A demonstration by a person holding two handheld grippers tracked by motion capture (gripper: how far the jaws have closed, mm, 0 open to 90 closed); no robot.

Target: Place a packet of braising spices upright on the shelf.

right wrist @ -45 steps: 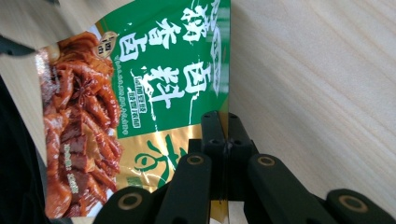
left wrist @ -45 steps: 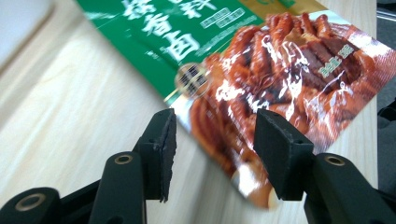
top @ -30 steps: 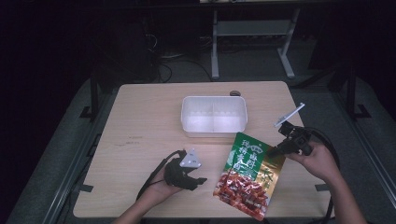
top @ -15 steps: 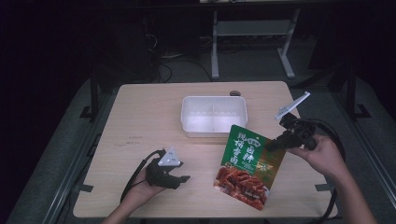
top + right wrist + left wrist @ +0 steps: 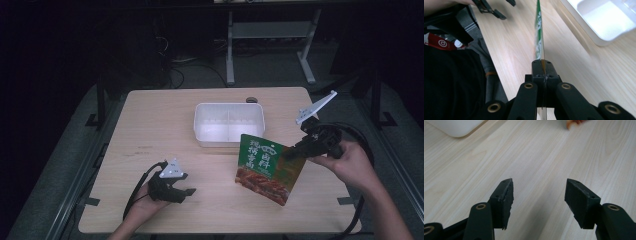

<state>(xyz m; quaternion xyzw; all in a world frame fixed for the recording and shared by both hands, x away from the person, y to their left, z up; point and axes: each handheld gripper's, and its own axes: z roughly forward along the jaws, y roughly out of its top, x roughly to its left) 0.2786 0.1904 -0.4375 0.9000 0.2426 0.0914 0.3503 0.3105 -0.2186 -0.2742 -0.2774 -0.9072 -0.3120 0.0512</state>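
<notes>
A green and red snack packet (image 5: 267, 167) hangs upright above the table, its lower edge near the wood. My right gripper (image 5: 295, 152) is shut on its upper right corner; in the right gripper view the jaws pinch the packet's thin edge (image 5: 539, 32). My left gripper (image 5: 186, 191) rests low at the table's front left, well apart from the packet. Its jaws have just been opening and stand apart over bare wood (image 5: 537, 192), nothing between them. A white two-compartment tray (image 5: 229, 107) sits at the table's middle back, a corner of it (image 5: 456, 128) in the left gripper view.
The wooden table (image 5: 150, 130) has metal rails along its left and right sides. A small dark round thing (image 5: 251, 99) lies behind the tray. A metal frame (image 5: 270, 35) stands on the dark floor beyond the table.
My right gripper has lifted the packet from lying flat to hanging upright. My left gripper has slid left along the table's front and its jaws have spread.
</notes>
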